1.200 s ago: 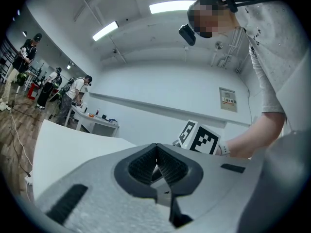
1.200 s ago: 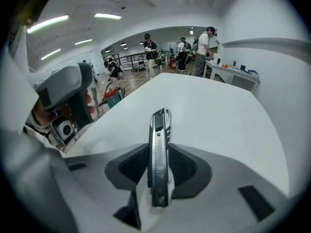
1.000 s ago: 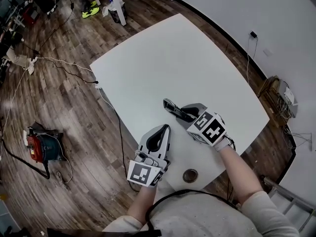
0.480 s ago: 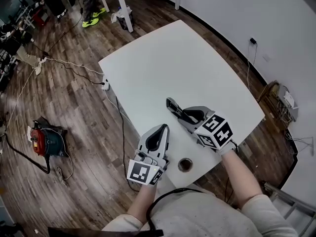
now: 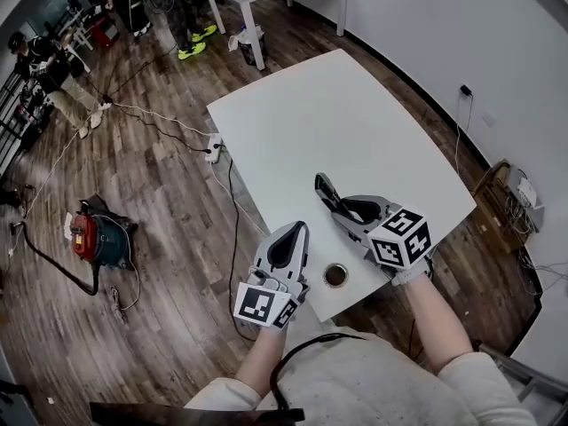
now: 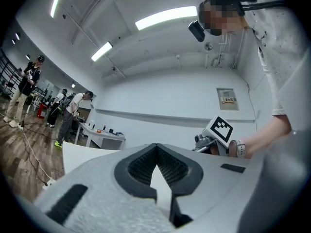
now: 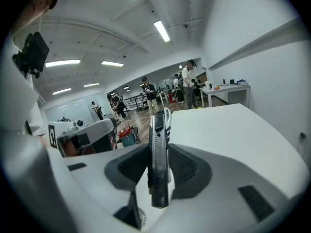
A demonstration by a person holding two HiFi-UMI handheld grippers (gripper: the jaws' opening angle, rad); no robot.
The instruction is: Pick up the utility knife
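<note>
Black-bodied utility knife (image 7: 158, 154) sits edge-on between the pads of the right gripper (image 5: 346, 213). The jaws are clamped on its handle at about mid-length, and the long end projects toward 11 o'clock in the head view. The knife appears to be clear of the white table (image 5: 355, 122), over the near part of the top. The left gripper (image 5: 293, 233), at 8 o'clock of the knife, has its jaws together with nothing between them and takes no part.

Step in hand, as judged: the lift after the grasp.

To do it well:
- Hold clamp pressure constant, since 1 slim smooth handle can pivot between 2 pads.
- Raise straight, with no wrist flick.
- Steer the projecting end away from the left gripper.
- Watch the long end for droop. If it tilts, set down and regrip nearer the balance point.
</note>
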